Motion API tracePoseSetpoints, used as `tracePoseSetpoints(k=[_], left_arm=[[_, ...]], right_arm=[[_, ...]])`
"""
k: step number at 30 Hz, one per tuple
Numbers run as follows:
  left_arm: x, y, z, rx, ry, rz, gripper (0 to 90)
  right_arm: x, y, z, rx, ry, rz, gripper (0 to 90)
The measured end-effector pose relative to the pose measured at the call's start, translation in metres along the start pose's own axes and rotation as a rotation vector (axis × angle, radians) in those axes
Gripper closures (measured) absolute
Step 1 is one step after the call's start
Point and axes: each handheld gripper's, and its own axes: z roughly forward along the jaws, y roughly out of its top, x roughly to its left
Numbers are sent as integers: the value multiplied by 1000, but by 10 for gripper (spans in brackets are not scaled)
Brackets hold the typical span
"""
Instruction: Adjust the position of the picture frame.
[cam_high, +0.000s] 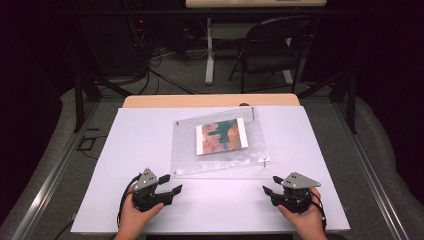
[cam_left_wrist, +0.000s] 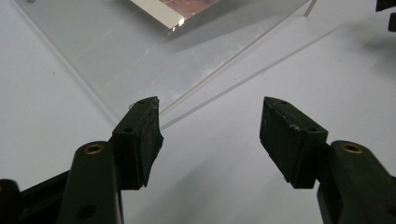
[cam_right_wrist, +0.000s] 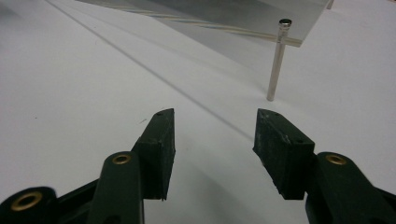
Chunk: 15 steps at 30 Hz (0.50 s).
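Beyond left gripper (cam_left_wrist: 210, 116), acrylic frame (cam_left_wrist: 140, 60) cropped.

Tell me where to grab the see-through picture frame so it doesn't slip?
Probably grip the clear acrylic frame by its bare near edge, coming in low from the person's side. The metal post props that edge off the white table, so a jaw could slide under. The left gripper and right gripper, both open, could each take a near corner, away from the photo.

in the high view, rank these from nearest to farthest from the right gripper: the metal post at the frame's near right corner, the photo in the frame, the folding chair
From the right gripper:
1. Metal post, just ahead of it.
2. Photo, mid-table inside the clear frame.
3. Folding chair, on the floor beyond the table's far edge.
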Motion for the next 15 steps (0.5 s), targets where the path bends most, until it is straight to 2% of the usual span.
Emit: tracePoseSetpoints(k=[3,6,8,10,12,15], left_arm=[[1,0,1,-3,12,1,383],[2,0,3,21,-14,-19,411],[1,1,3,24,-22,-4,442],[-1,1,4,28,-39,-2,471],[-2,2,4,31,-46,10,506],[-3,2,4,41,-45,13,531]], right_arm=[[1,0,0,-5,-5,1,482],[0,0,-1,-19,-13,17,478],[-1,-1,0,-18,-17,35,474],[-2,-1,1,-17,-6,48,475],[-2,-2,1,-4,4,46,519],[-3,-1,0,-1,30,59,539]])
